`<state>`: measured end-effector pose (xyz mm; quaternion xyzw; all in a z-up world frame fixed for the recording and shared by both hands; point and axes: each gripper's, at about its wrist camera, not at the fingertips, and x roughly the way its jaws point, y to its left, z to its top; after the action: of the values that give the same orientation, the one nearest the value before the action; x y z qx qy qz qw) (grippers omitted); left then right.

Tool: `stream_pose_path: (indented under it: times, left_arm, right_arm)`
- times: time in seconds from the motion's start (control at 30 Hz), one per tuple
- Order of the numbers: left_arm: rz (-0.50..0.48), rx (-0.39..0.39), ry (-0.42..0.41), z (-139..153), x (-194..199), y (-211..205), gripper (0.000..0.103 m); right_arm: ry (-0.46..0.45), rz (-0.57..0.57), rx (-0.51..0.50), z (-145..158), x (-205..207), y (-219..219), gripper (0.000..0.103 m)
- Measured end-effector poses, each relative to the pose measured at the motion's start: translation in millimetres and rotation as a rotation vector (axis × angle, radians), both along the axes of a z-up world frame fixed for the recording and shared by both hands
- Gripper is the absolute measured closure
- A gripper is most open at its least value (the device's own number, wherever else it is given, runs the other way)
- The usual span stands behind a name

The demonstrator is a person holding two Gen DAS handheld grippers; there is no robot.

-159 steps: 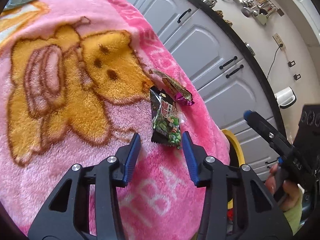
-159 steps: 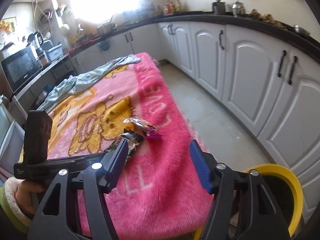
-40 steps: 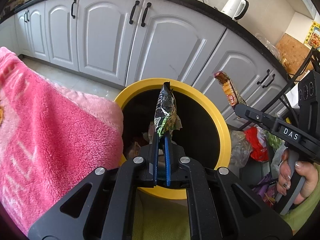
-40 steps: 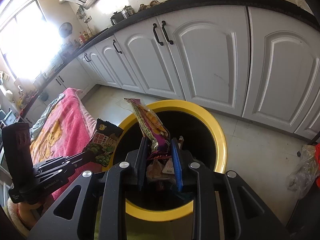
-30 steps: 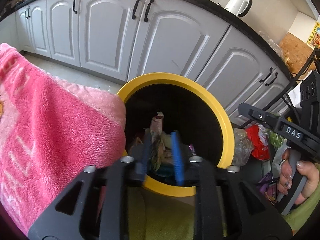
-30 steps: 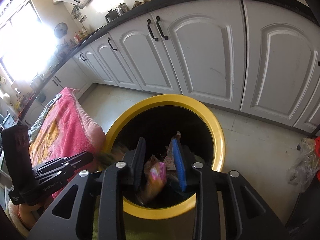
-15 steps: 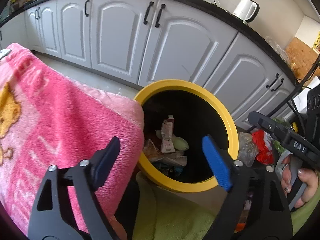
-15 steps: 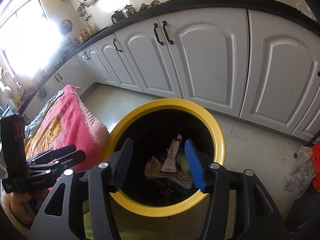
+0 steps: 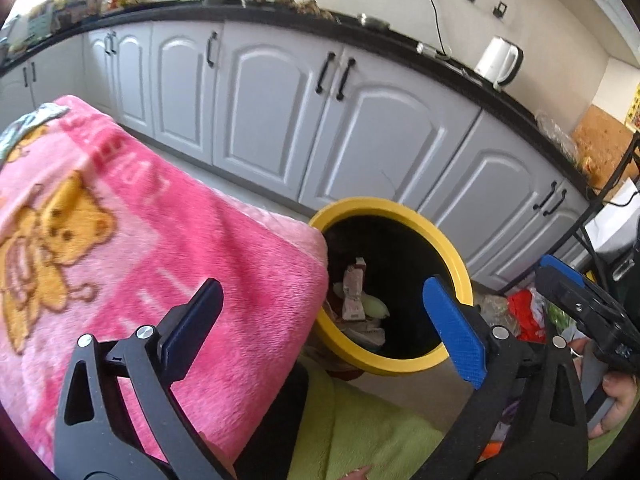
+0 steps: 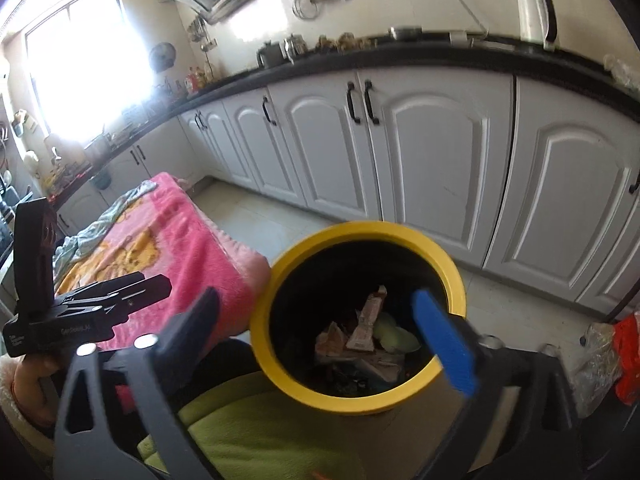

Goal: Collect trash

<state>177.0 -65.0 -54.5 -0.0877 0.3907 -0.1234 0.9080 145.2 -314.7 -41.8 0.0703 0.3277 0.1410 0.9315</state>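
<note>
Down inside the yellow-rimmed bin [image 10: 456, 280] lay the trash [image 10: 366, 330]: crumpled wrappers, an upright beige packet and something pale green, all heaped on the black bottom. From my left wrist view the same heap [image 9: 356, 300] sat low in the bin [image 9: 456, 264], just past the corner of the pink blanket [image 9: 160, 232].

My right gripper [image 10: 324, 324] hung above the bin mouth, its jaws having just been opening, now spread wide with nothing between them; the blue pad [image 10: 444, 344] crossed the right side of the rim, the dark one stood over the blanket edge. My left gripper [image 9: 324, 320] likewise had just been opening and stood wide and empty, one finger [image 9: 192, 328] over the blanket, the blue one [image 9: 454, 328] over the near right part of the rim.

Each gripper showed in the other's view: left one [image 10: 156, 284] at the left side beside the blanket [image 10: 180, 248], held in my hand [image 10: 28, 376]; right one [image 9: 556, 270] at the right edge, my hand [image 9: 614, 400] under it.

Blanket had a yellow bear print, touching the bin's left side. Green fabric [image 10: 256, 436] lay below both grippers. White cabinets [image 10: 432, 160] with black handles ran behind the bin under a dark countertop [image 10: 440, 58], a white kettle [image 9: 498, 60] on it. Red and clear plastic bags [image 10: 616, 360] sat on the floor right of the bin.
</note>
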Motion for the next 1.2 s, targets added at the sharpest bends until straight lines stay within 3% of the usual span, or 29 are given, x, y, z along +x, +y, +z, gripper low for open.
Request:
stream_pose_path:
  times: [0.33,0.7,1.03,1.2]
  left_arm:
    - [0.071,0.025,-0.136,30.6,-50.3,21.9,0.011]
    - [0.159,0.108,-0.290,48.2,-103.8,31.5,0.011]
    - [0.176,0.124,-0.433,56.5,-130.7,26.5,0.011]
    - [0.162,0.111,-0.439,51.1,-134.0,23.1,0.011]
  right_arm:
    - [-0.161,-0.004,-0.060,24.9,-55.1,27.8,0.006]
    - [-0.358,-0.081,-0.100,37.1,-104.9,35.1,0.006]
    - [-0.432,-0.088,-0.112,36.0,-128.5,42.6,0.006]
    - [-0.443,-0.114,-0.119,34.4,-133.3,44.7,0.006]
